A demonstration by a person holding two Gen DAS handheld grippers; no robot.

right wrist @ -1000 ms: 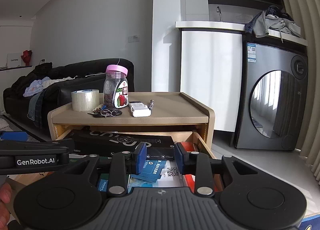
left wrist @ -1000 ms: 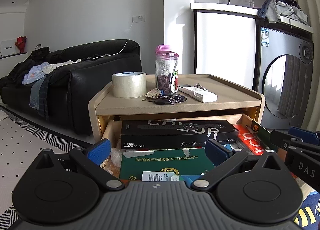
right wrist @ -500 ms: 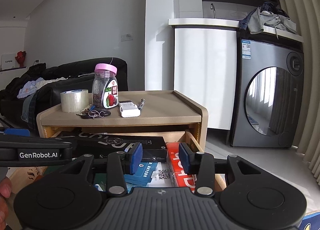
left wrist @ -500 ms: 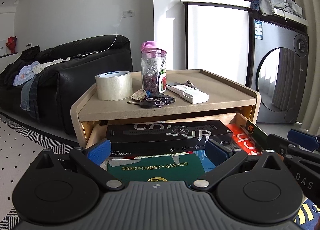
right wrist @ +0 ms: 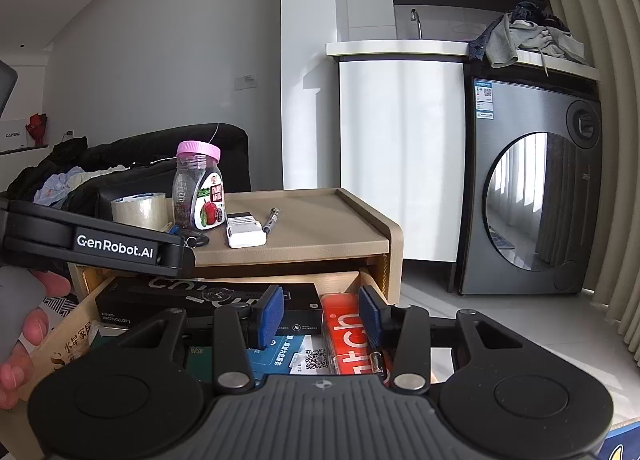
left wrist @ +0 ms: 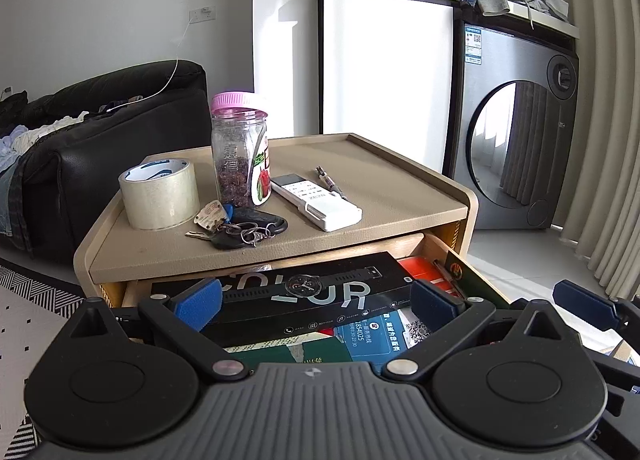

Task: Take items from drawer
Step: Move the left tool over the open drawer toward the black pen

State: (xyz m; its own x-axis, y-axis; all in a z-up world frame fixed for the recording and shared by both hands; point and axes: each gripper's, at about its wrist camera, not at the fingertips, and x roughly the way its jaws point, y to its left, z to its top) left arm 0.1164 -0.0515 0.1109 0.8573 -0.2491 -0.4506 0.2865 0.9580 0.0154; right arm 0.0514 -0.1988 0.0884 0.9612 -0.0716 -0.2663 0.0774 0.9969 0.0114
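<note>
Drawer [left wrist: 436, 244] pulled open, black watch box [left wrist: 304, 294] laid along its back edge, left gripper [left wrist: 316, 306] spread wide over it, right gripper [right wrist: 320, 318] parted above red box [right wrist: 344, 324], nothing gripped

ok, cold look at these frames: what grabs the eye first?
The open drawer under the beige side table, crammed with a long black watch box, a red box at its right end and blue cards. Both grippers hang open over it: left gripper astride the watch box, right gripper above the red box.
</note>
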